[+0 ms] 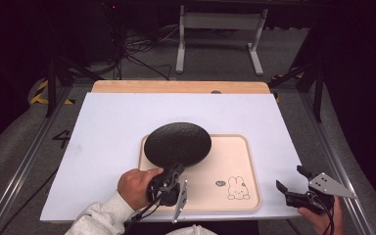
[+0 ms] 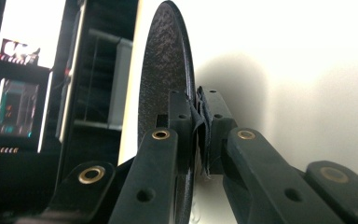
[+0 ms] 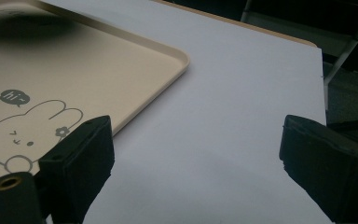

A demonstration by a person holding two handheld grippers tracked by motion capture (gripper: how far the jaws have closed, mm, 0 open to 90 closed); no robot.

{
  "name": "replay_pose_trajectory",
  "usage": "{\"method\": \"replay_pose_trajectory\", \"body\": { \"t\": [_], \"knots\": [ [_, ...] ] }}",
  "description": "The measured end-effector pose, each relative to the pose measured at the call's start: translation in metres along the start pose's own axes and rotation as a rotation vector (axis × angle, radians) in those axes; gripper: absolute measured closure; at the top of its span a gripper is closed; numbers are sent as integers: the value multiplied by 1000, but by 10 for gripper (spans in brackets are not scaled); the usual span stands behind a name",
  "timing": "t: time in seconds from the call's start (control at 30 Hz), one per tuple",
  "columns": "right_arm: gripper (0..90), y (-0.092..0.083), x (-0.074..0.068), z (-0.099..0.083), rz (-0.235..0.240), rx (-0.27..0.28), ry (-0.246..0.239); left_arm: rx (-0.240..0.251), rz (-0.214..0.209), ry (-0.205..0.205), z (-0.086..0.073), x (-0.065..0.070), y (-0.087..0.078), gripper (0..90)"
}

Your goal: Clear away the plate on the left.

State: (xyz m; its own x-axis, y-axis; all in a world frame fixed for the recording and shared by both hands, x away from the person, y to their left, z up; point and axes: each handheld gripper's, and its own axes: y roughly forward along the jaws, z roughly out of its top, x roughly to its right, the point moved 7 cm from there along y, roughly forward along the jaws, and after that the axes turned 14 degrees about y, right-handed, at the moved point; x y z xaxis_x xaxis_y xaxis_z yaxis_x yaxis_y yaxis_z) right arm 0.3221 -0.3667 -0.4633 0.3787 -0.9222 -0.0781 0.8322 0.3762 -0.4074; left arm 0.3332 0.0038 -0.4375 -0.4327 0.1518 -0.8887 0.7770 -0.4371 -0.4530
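You have one round black textured plate (image 1: 177, 143), one beige rectangular tray with a rabbit drawing (image 1: 235, 161), and two grippers. Your left gripper (image 1: 175, 172) is clamped shut on the plate's near rim; in the left gripper view the plate (image 2: 165, 79) stands edge-on between the pads (image 2: 179, 116), which pinch it from both faces. The plate hangs over the tray's far-left corner, its face roughly level, reaching away from you toward the tabletop's far edge. Your right gripper (image 1: 290, 181) hovers at the tabletop's near-right corner, just beside the tray (image 3: 121, 60), its jaws spread wide with nothing between them.
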Motion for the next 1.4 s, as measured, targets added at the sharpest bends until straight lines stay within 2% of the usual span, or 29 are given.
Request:
{"method": "replay_pose_trajectory", "body": {
  "t": [0.2, 0.33, 0.5, 0.57, 0.63, 0.7, 0.73, 0.77, 0.8, 0.87, 0.97, 1.0, 1.07, 1.1, 1.2, 1.3, 1.33, 1.4],
  "knots": [
    [108, -1, 1, -1, -1, 2, 3, 45, -30, 29, 19, 8, 4, 849],
    [109, -2, 1, 0, -6, 6, -1, 63, -45, 47, 27, 12, 7, 845],
    [109, -2, 2, -1, -9, 3, -3, 84, -69, 38, 31, 18, 11, 834],
    [112, -2, 1, 0, 2, 6, 6, 81, -60, 51, 33, 19, 12, 838],
    [113, -1, 0, -1, 6, 1, 11, 101, -78, 19, 34, 20, 14, 843],
    [113, -1, 0, -1, 8, 0, 9, 108, -84, 10, 34, 22, 16, 851],
    [113, -1, 0, -1, 7, 2, 8, 121, -100, 2, 35, 24, 18, 857],
    [113, -2, 0, 0, 3, 3, 7, 129, -110, 10, 36, 26, 19, 865],
    [113, -2, 1, -1, 5, 3, 9, 130, -111, 1, 38, 29, 20, 868],
    [113, -1, 1, -1, 5, 2, 8, 131, -109, 23, 41, 31, 22, 870],
    [113, -1, 0, -1, 5, -1, 6, 143, -114, 12, 42, 31, 23, 866],
    [114, -1, 0, -1, 3, -3, 4, 151, -135, 14, 42, 33, 25, 866],
    [121, -2, 2, 0, -29, 12, -12, 157, -146, 18, 43, 35, 27, 853],
    [123, -3, 3, 2, -33, 22, 0, 171, -191, -7, 45, 38, 31, 832],
    [123, -2, 3, 0, -34, 15, 1, 182, -229, -41, 45, 42, 37, 809],
    [123, -2, 2, 1, -35, 16, -9, 191, -247, -69, 45, 43, 42, 790],
    [123, -2, 2, 1, -36, 15, -11, 202, -263, -63, 46, 43, 44, 785],
    [122, -2, 2, 0, -36, 13, -12, 204, -289, -88, 47, 46, 47, 769]
  ]
}}
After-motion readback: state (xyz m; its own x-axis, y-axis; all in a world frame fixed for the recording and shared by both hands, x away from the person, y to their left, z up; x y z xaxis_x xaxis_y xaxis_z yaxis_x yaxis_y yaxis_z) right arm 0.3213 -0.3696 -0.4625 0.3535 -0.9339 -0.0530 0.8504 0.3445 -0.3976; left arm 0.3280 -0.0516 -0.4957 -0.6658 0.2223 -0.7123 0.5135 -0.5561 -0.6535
